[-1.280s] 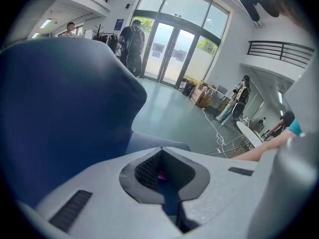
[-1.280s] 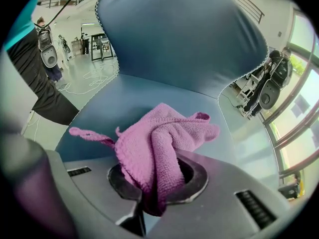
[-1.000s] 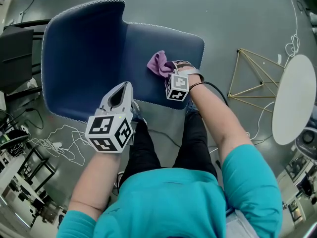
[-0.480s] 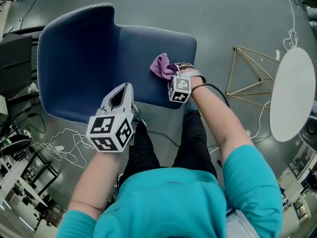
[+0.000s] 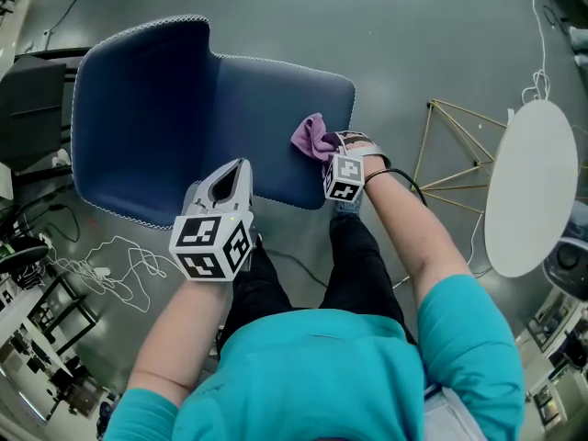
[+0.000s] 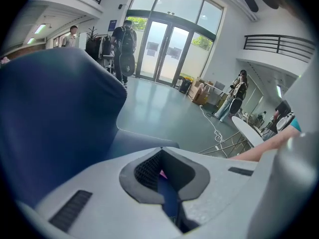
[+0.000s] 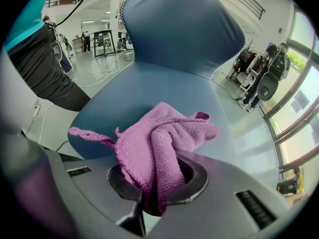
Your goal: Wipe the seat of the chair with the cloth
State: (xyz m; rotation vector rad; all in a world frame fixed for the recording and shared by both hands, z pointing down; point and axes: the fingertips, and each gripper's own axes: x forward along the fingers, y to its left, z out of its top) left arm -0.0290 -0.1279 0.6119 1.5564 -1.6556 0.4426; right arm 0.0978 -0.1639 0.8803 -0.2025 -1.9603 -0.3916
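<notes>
A large open lobby hall: tall glass doors [image 6: 164,54], a balcony railing [image 6: 279,45] right of them, boxes [image 6: 202,93] beside them, polished grey floor [image 6: 159,108].

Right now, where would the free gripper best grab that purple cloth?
Probably the bunched folds of the cloth that stick out past the shut jaws of the right gripper, coming from above: they stand loose over the chair seat.
</notes>
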